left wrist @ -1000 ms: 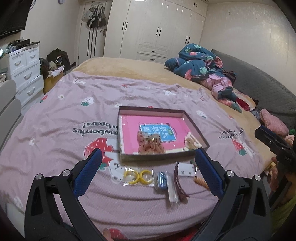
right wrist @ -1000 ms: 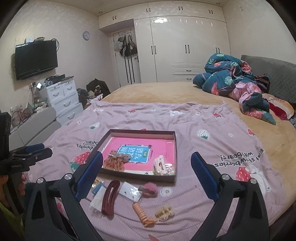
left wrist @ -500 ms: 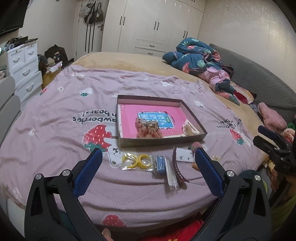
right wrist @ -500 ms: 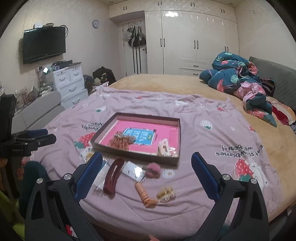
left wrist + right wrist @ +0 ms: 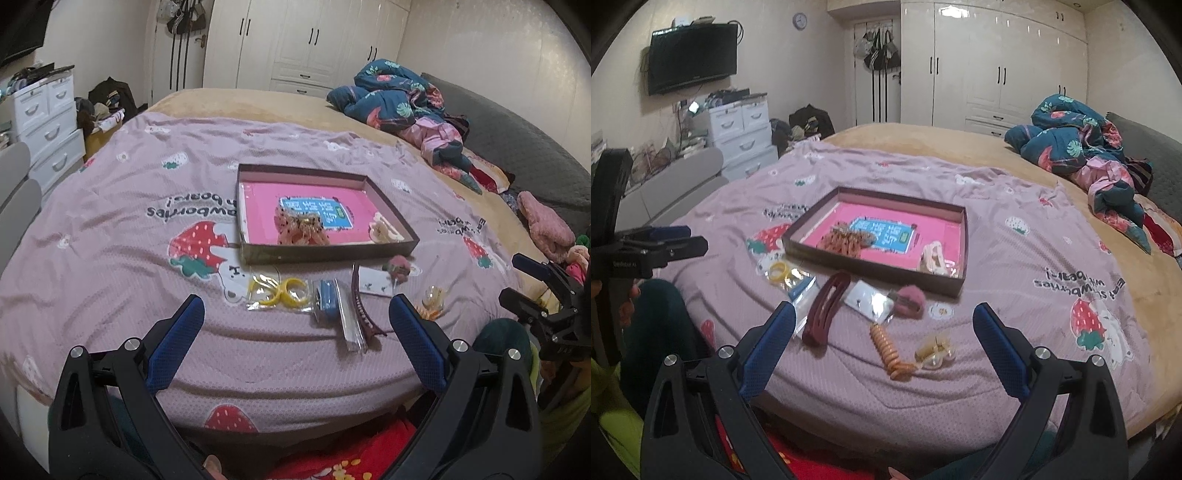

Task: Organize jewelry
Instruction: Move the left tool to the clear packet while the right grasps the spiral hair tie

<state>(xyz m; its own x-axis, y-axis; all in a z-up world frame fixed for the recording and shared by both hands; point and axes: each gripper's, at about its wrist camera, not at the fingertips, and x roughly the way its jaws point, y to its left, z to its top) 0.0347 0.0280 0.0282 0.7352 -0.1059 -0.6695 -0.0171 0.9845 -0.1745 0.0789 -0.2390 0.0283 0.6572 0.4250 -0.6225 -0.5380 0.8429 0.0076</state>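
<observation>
Two wide-spread fingers frame the left wrist view — the left gripper (image 5: 295,317) grips nothing. At twelve o'clock lies the tray (image 5: 325,254) on the bedspread (image 5: 110,229), holding a dotted scrunchie (image 5: 301,230); yellow rings (image 5: 279,291) and a maroon clip (image 5: 364,306) lie just before it. In the right wrist view the right gripper (image 5: 884,323) gapes empty too — an orange spiral tie (image 5: 890,352) at twelve, a pink pompom (image 5: 910,301) beyond.
</observation>
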